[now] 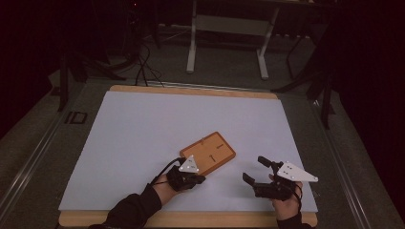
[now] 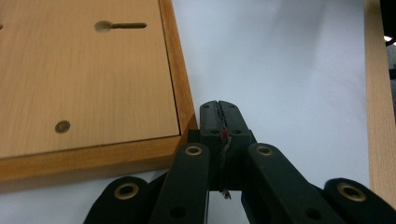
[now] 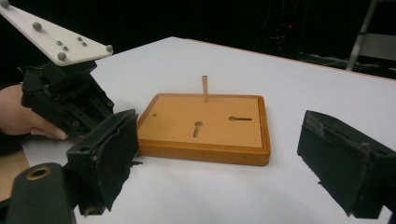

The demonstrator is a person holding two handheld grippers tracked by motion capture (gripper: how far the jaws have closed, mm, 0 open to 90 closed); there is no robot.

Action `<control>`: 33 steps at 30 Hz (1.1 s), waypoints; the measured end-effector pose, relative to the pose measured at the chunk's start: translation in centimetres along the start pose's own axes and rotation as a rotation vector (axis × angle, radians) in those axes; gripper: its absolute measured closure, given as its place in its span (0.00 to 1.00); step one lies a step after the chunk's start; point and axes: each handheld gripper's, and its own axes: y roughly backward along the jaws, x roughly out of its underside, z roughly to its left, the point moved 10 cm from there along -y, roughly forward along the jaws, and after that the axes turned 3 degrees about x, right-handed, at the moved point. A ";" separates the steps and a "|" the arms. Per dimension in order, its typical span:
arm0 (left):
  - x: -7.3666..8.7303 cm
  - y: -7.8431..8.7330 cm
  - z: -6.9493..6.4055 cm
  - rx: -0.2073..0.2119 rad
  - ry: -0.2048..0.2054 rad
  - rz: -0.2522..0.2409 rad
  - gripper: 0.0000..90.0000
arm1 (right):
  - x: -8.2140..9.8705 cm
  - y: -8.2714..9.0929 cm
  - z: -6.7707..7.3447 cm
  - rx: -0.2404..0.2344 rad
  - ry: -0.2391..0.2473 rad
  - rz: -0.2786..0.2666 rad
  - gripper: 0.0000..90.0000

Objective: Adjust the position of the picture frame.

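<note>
Here the wooden board [image 1: 208, 152] lies flat on the white sheet [image 1: 143, 133] that covers the table [image 1: 191, 90], a little toward the person's side of the middle. It is a shallow orange-brown tray with a raised rim. Its paler inner panel carries 2 keyhole slots [image 3: 198, 128], and a thin wooden peg [image 3: 204, 88] stands upright at its far edge in the right gripper view.

The left gripper [image 1: 199, 180] sits just beside the board's near corner, held in the left hand [image 1: 165, 183]. In the left gripper view its jaws are pressed together with no board between them, their tip [image 2: 220, 108] close against the board's rim; whether it touches the wood I cannot tell.

The right gripper [image 1: 255, 170] rests on the sheet to the right of the board, clearly apart from it, held in the right hand [image 1: 286, 202]. Its jaws stand wide apart with nothing between the pads [image 3: 109, 156], and they face the board.
</note>
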 end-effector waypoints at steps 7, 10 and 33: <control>0.9 0.8 1.7 -0.039 0.044 0.014 1.00 | 0.0 0.0 0.0 -0.002 -0.004 0.000 0.14; 1.0 1.1 2.3 -0.050 0.068 0.006 1.00 | 0.0 0.0 0.0 -0.003 -0.004 0.000 0.14; 0.6 2.1 3.2 -0.030 0.086 -0.047 0.93 | -0.5 -0.5 0.4 -0.006 0.016 -0.009 0.13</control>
